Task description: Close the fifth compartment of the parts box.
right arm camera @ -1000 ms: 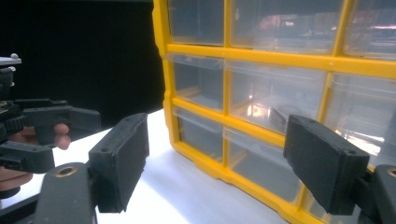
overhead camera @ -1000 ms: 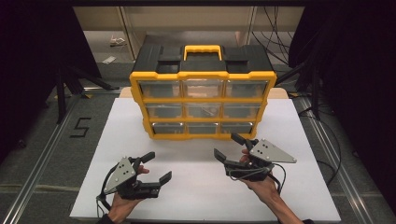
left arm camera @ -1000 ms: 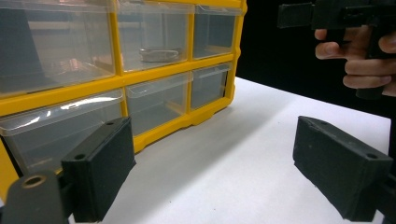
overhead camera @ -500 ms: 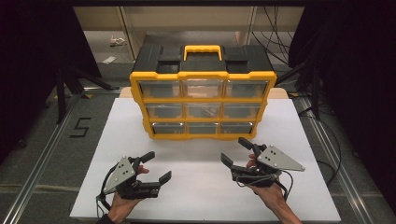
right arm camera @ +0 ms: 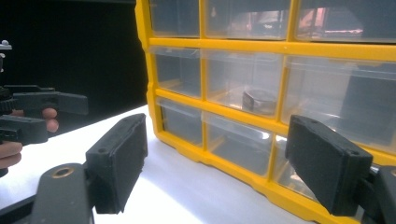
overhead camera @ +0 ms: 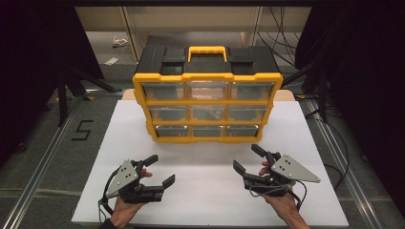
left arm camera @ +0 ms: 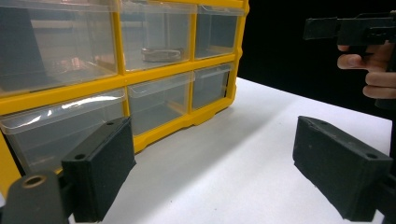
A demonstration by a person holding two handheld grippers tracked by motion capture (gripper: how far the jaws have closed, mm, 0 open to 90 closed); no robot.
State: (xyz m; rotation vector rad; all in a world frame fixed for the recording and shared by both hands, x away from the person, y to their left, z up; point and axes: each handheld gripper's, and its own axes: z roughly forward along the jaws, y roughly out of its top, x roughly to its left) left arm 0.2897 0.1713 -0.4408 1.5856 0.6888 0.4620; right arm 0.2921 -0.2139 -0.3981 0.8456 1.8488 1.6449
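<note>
before the drawer cabinet [overhead camera: 207,107], both grippers agape; middle drawer [right arm camera: 243,88] perhaps holds tape

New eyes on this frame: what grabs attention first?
The yellow drawer cabinet with clear drawers, standing at the far middle of the white table. Then the two open hand-held grippers in front of it, the left hand-held gripper and the right hand-held gripper, both empty. One middle drawer holds a small metallic item.
</note>
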